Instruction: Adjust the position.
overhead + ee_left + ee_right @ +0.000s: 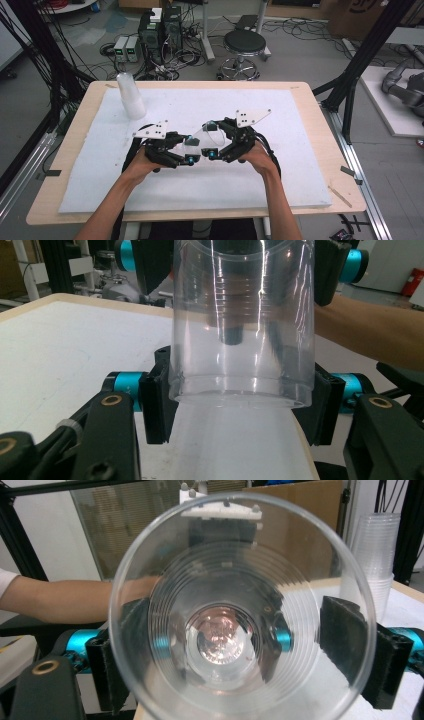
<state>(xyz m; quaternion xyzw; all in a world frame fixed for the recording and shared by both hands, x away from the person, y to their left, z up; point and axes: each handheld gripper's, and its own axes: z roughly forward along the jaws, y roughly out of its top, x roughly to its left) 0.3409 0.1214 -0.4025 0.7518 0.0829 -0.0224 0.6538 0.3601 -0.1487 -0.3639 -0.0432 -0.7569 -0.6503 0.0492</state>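
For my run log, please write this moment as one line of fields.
left gripper: jaws shut on clear cup base | right gripper: jaws around its rim end, contact unclear | cup stack: standing on white mat

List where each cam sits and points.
High view: fixed above the person's table side, facing forward-down; forearms, left tool, right tool, clear cup between.
Left gripper view: on left tool, looking along its jaws clamped on the cup's base; right forearm beyond.
Right gripper view: on right tool, looking into the cup's mouth; left forearm beyond.
Shared: both gripper views see the cup, from opposite ends.
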